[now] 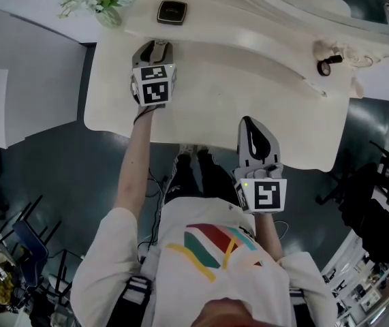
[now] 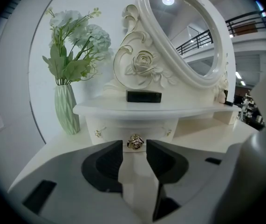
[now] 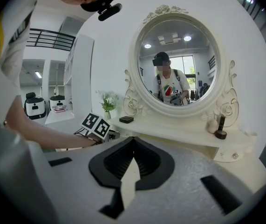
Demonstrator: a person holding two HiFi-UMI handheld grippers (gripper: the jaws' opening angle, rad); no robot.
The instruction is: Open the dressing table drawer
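The white dressing table has a small drawer under its raised shelf, with a gold rose-shaped knob. In the left gripper view my left gripper is open and points straight at that knob, which sits in the gap at the fingertips; the pads do not press on it. From the head view the left gripper reaches over the tabletop to the shelf's front, and the drawer itself is hidden. My right gripper hovers at the table's near edge, shut and holding nothing; its jaws meet at the tips.
On the shelf lies a black box, with a green vase of pale flowers to its left. The oval mirror rises behind. A small dark bottle stands at the shelf's right end, above another little drawer.
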